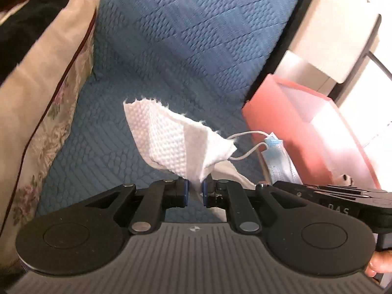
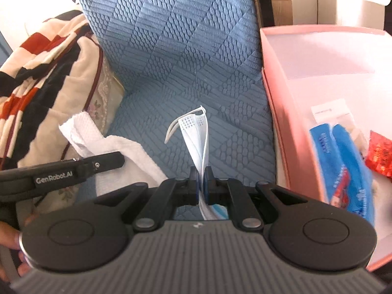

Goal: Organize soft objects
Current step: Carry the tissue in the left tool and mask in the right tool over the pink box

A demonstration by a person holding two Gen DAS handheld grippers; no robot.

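Note:
My left gripper [image 1: 195, 191] is shut on a white textured paper towel [image 1: 171, 142] and holds it above the blue quilted sofa seat [image 1: 171, 49]. The towel also shows at the left in the right wrist view [image 2: 83, 134]. My right gripper [image 2: 201, 183] is shut on a folded blue and white face mask [image 2: 198, 137], which stands up between the fingers. The mask also shows in the left wrist view [image 1: 281, 161], with its ear loop free. A pink box [image 2: 276, 112] stands to the right of both grippers.
The pink box holds blue tissue packs [image 2: 343, 161], a red packet [image 2: 379, 156] and a small white item [image 2: 330, 112]. A floral cushion [image 1: 36, 122] and a red, black and cream striped blanket [image 2: 36, 61] lie at the left. White furniture [image 1: 343, 36] stands beyond the sofa.

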